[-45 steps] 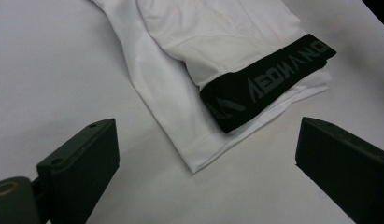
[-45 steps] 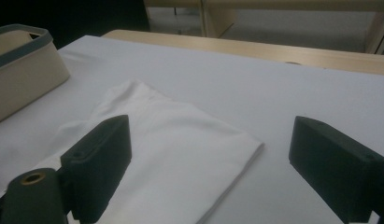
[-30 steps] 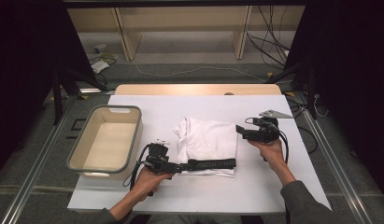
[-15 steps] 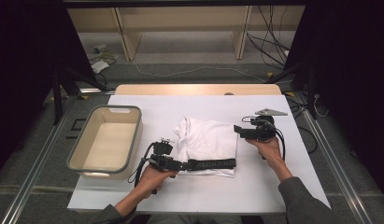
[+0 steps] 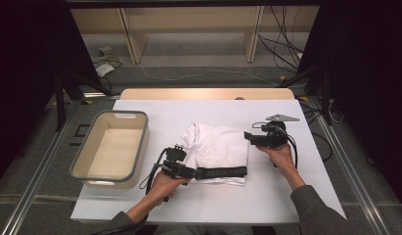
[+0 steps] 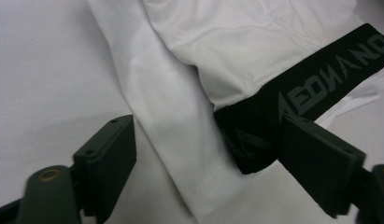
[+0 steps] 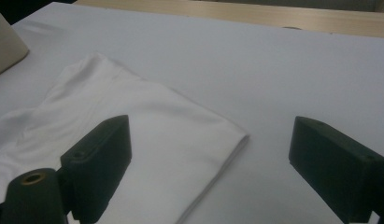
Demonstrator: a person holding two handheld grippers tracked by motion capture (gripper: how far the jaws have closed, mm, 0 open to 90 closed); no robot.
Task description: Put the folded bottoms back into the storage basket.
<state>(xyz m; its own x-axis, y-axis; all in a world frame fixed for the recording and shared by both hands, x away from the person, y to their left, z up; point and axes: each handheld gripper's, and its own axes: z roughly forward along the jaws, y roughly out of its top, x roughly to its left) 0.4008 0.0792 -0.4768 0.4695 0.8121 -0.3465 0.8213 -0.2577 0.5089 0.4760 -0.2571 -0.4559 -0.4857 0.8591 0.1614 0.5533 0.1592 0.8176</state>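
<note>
**Folded white garment between two hand-held grippers**

In the left gripper view the near corner of the white garment [image 6: 180,140] runs down out of frame between the two black jaws, and the lettering on its black waistband [image 6: 302,93] is cut off at the edge. The left gripper [image 5: 191,171] has just been closing, yet its jaws stand apart, the cloth and band end lying between them with no pad pressing on it. The right gripper [image 5: 248,137] hovers at the garment's right edge, jaws wide apart and holding nothing; in its own view the fold's corner lies just ahead. The garment lies folded mid-table on the white table cover [image 5: 189,110]. Left of it, apart, stands a beige bin [image 5: 142,142]. Beyond, a bare wooden strip [image 5: 189,94], then a dim floor with loose cables [image 5: 198,74] and wooden frame legs [image 5: 132,39].
</note>
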